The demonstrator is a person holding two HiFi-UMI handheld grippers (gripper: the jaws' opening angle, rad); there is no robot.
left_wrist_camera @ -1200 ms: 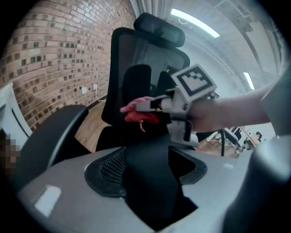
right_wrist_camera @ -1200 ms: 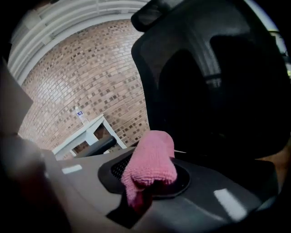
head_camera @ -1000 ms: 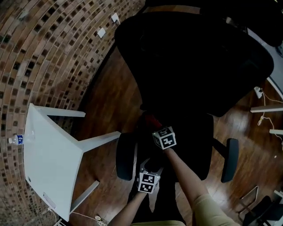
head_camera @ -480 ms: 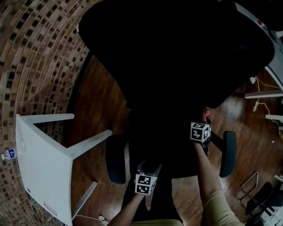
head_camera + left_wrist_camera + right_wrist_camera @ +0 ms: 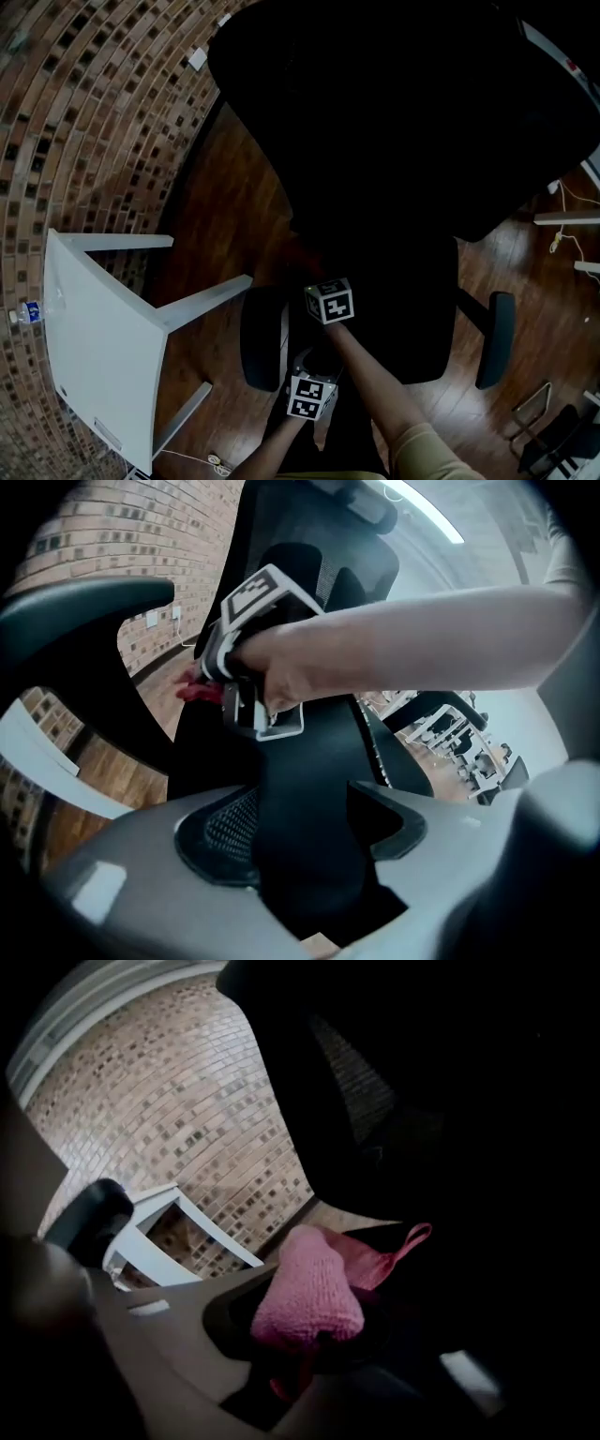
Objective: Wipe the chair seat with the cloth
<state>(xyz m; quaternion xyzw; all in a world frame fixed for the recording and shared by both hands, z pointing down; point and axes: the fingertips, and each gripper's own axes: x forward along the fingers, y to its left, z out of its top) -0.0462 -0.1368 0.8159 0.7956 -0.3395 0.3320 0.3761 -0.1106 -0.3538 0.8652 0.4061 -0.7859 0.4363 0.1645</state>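
Left gripper [image 5: 317,367] sat nearest, at the front edge of the chair seat [image 5: 408,309]. Its own view showed the jaws spread wide with a dark padded form, apparently the seat front, filling the gap. Couldn't tell if they pinched it.

Right gripper [image 5: 317,274] was just beyond, low over the seat's left part, with the forearm [image 5: 370,375] crossing above the left gripper. Its jaws were clamped on the pink cloth [image 5: 307,1290], which was bunched into a thick roll between them, with a thinner flap and a loop trailing past onto the black seat. The left gripper view showed the right hand [image 5: 291,667] wrapped round the gripper handle and a bit of red cloth poking out at its far side. In the head view the cloth was only a faint reddish smudge by the jaws.

Black armrests stood either side of the seat, left armrest [image 5: 261,337] close by the grippers and right armrest [image 5: 494,337] well apart. The big black backrest [image 5: 394,122] rose behind the seat.

On the dark wood floor [image 5: 234,216] to the left stood a white table [image 5: 103,347], with a small bottle [image 5: 26,312] at its far edge, against the brick wall [image 5: 84,122].
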